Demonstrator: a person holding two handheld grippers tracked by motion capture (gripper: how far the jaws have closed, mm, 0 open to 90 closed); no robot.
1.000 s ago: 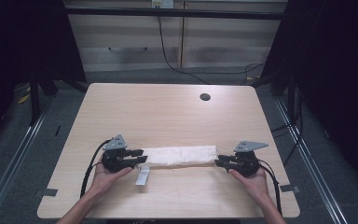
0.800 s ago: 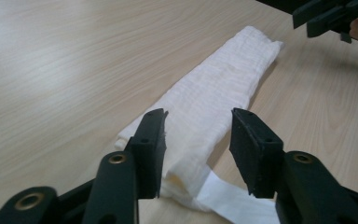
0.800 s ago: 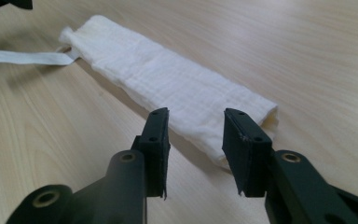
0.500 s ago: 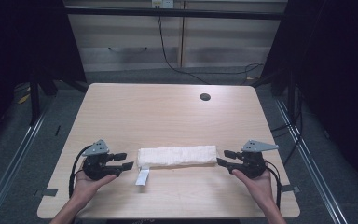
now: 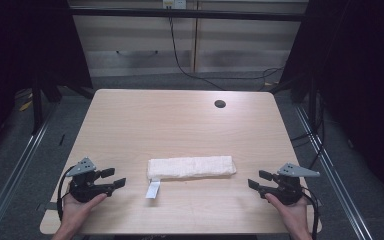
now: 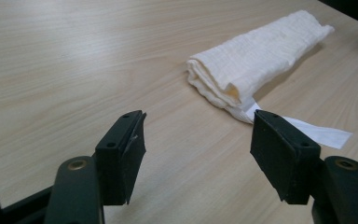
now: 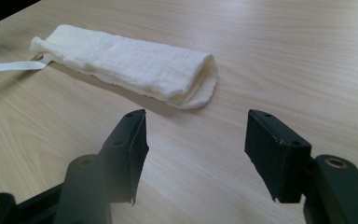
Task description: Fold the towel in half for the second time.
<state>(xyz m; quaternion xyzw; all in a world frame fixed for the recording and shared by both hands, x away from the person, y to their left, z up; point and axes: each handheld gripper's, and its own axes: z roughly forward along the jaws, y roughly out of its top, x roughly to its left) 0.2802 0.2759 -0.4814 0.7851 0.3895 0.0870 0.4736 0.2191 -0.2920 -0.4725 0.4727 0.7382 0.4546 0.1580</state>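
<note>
High view: towel btwn grippers.

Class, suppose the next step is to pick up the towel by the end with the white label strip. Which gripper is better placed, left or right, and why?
Left. The left gripper sits open beside the folded towel end where the white label strip lies; the right gripper, also open, faces the far, plain end.

Cream waffle-weave towel (white tag), pale woodgrain table, blk grippers.
</note>
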